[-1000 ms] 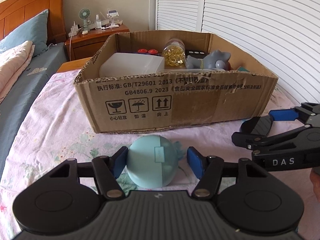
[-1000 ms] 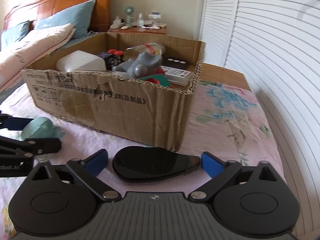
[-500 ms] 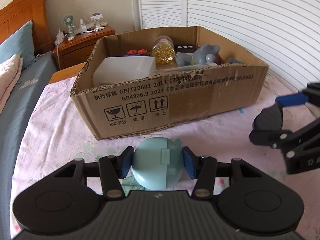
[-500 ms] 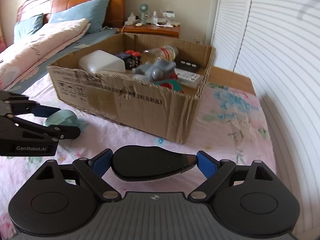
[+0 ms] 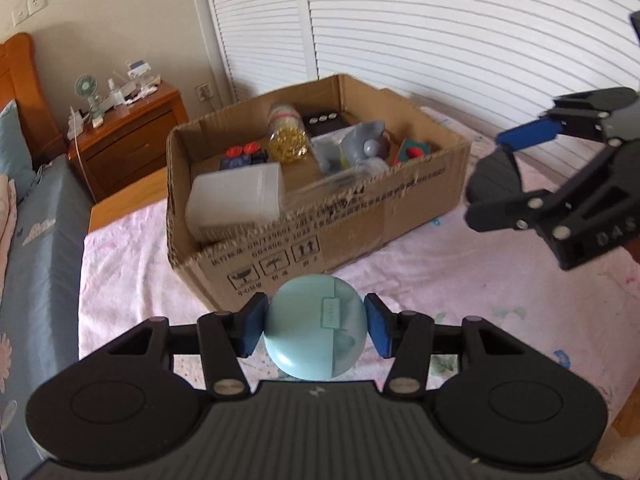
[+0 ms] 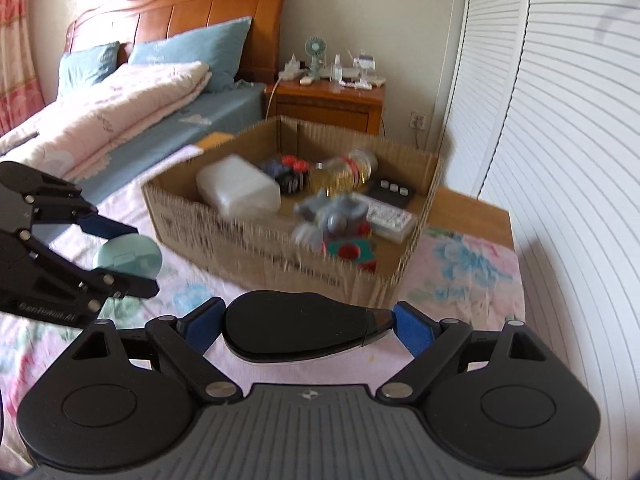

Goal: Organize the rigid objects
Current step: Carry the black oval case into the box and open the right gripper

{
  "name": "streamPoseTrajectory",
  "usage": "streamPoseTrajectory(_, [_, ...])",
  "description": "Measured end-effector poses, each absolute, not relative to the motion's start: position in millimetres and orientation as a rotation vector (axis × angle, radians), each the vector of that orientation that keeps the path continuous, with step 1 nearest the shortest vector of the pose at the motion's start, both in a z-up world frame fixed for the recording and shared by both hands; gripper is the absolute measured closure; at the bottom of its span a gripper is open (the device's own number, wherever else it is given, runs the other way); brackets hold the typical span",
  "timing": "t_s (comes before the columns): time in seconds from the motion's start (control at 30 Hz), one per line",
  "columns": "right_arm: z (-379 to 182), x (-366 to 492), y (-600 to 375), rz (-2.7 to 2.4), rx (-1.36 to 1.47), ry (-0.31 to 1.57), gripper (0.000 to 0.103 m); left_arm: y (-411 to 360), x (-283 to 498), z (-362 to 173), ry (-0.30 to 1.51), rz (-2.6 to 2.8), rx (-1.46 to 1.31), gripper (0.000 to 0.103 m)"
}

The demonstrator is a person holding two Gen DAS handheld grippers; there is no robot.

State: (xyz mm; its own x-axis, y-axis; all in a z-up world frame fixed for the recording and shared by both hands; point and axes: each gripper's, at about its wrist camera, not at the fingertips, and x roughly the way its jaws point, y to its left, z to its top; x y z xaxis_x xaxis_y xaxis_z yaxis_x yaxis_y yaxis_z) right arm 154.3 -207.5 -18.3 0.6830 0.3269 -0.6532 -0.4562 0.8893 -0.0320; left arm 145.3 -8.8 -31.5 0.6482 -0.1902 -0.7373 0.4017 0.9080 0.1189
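Carrying two objects toward the cardboard box

Holding one object each, both hand-held grippers hang above the bed, short of the cardboard box [image 5: 320, 216], which is the landmark for everything here. The left hand-held gripper [image 5: 316, 330] is clamped on a pale blue round case [image 5: 316, 326], its blue pads pressing the case on both sides. The right hand-held gripper [image 6: 308, 332] grips a black computer mouse [image 6: 300, 330] end to end, so the mouse's long axis runs across the jaws and roughly parallel to the box's near wall.

The box lies straight ahead of both grippers and lower than them, open side up. It already holds a white plastic container [image 5: 236, 204], a jar of yellow beads [image 5: 288, 140], a grey toy [image 5: 356, 148] and a few smaller things. The blue case is in front of the near wall, on the white container's side; the mouse is in front of the near wall toward the opposite end.

Neither gripper looks clearly nearer to the box. My judgement is that the next move is forward over the near wall, then down into a free spot.
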Motion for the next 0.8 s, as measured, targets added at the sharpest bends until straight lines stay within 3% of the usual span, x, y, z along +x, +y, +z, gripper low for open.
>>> streamPoseTrajectory(0.6, [8,292,-180,0.373,-0.162,0.692,0.010,-6,195,20,0.698,-0.351,0.249,0.051])
streamPoseTrajectory(0.8, [9,300,-187,0.352,-0.107,0.694,0.000,-11,209,18,0.695,-0.355,0.243,0.051])
